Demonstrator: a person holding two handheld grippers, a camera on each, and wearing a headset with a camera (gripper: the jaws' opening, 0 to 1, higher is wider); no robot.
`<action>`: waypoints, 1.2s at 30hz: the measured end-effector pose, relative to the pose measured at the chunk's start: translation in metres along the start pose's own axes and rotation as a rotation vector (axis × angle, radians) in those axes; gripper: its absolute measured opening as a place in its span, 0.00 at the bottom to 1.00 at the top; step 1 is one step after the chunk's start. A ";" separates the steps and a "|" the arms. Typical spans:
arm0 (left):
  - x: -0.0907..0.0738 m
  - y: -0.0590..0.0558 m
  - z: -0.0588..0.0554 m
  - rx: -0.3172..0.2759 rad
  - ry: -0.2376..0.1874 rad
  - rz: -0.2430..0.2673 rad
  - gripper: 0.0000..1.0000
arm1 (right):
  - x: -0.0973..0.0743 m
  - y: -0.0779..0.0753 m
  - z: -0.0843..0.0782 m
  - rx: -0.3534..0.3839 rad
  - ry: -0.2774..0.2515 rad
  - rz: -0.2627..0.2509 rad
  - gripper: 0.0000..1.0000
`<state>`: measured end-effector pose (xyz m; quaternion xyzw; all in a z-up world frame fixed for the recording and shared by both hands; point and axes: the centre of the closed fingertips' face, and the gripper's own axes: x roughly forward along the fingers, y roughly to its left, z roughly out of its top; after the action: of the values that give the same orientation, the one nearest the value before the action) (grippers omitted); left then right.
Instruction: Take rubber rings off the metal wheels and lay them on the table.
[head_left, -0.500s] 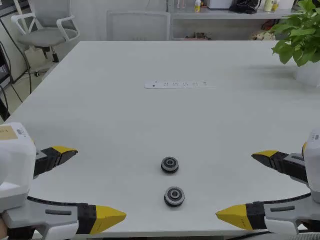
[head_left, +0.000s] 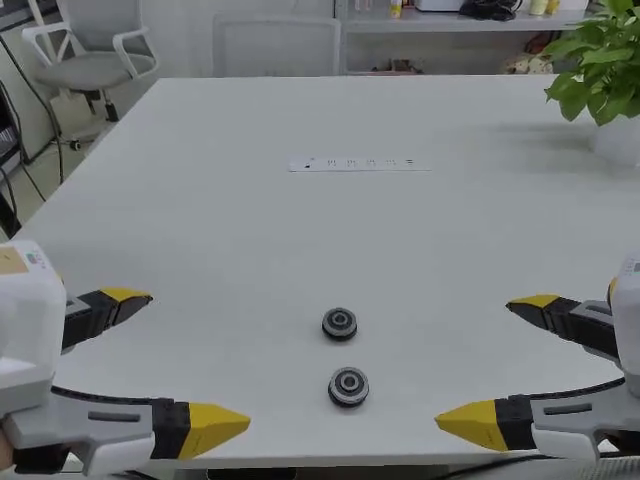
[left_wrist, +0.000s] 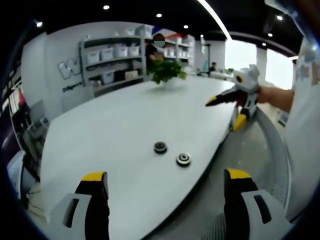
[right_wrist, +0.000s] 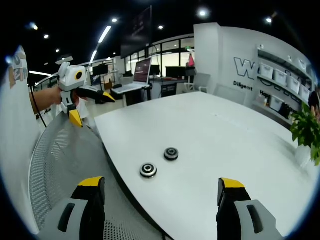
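A pale grey table (head_left: 300, 230) seen from above and from its near edge. Two small metal wheels lie flat on it, close to that edge and near the middle of its width. The nearer wheel (head_left: 348, 387) sits just inside the edge. The farther wheel (head_left: 339, 324) lies close behind it, and the two do not touch. Each wheel shows a dark outer ring around a paler metal centre.

The left gripper (head_left: 190, 360) is held low at the left, off to the side of the wheels. Its two yellow-tipped jaws are spread wide apart with nothing between them. The right gripper (head_left: 480, 362) mirrors it at the right, jaws also wide apart and holding nothing. Both point inward toward the wheels, and neither touches a wheel.

In the left gripper view, both wheels lie ahead between the spread jaws, near the curved table edge. The right gripper appears beyond them, held in a hand (left_wrist: 267, 95). In the right gripper view, the wheels again sit ahead between the jaws, with the left gripper out past the table's edge.

Farther back on the table a white power strip (head_left: 360, 164) lies flat. A leafy green plant (head_left: 600, 60) stands at the far right corner. Two office chairs (head_left: 90, 45) stand beyond the far edge.
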<state>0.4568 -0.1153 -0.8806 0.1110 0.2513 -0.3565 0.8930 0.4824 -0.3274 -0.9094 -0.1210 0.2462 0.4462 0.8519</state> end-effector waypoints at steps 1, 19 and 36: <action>0.000 0.000 0.000 0.002 0.001 0.000 0.98 | 0.000 0.000 0.000 -0.001 0.000 0.000 0.93; 0.002 -0.001 0.002 0.000 -0.003 -0.003 0.97 | -0.002 -0.004 0.001 -0.009 0.002 0.002 0.93; 0.001 0.003 0.005 -0.002 -0.014 -0.005 0.97 | 0.001 -0.006 0.006 -0.023 -0.002 0.001 0.93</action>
<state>0.4612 -0.1155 -0.8771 0.1071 0.2456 -0.3593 0.8939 0.4902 -0.3276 -0.9053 -0.1302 0.2402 0.4496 0.8504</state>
